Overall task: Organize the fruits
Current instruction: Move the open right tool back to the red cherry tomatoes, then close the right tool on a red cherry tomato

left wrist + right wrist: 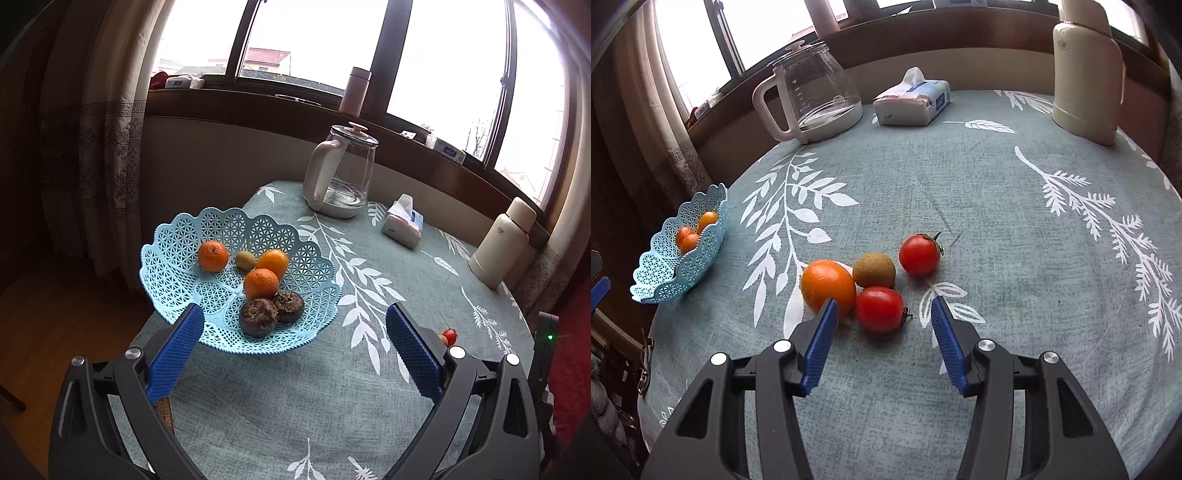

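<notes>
- A round table in a teal leaf-print cloth stands below a wide window
- The right gripper hovers low over the cloth, jaws spread and empty, the near tomato just ahead between its blue pads
- Touching that tomato are an orange and a kiwi; a second tomato sits just beyond
- The left gripper hangs with jaws wide apart and empty, facing the blue basket at the table's left edge
- The basket holds three oranges, a kiwi and two dark fruits
- Bare cloth lies between the loose fruit and the basket
- A glass kettle, a tissue pack and a cream flask line the far edge
</notes>
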`<act>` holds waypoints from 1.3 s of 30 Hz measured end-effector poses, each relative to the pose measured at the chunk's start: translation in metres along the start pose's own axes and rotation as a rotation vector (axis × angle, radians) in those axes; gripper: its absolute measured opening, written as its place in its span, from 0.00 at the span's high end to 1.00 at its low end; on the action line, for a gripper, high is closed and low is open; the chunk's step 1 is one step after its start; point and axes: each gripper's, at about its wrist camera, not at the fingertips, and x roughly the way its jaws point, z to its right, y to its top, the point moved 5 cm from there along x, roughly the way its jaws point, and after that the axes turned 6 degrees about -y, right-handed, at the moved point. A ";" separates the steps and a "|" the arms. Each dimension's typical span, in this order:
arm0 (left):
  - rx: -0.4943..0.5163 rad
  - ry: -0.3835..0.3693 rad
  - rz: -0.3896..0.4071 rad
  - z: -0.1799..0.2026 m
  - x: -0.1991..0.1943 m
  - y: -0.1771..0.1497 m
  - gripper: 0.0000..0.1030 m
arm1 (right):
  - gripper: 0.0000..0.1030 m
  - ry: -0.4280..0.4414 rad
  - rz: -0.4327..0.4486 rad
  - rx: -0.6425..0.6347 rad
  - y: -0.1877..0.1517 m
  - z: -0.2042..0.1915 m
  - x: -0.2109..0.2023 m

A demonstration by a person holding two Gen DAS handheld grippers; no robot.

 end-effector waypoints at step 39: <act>0.289 -0.105 -0.245 0.118 0.108 -0.067 0.03 | 0.68 0.066 0.060 0.177 0.009 0.045 -0.008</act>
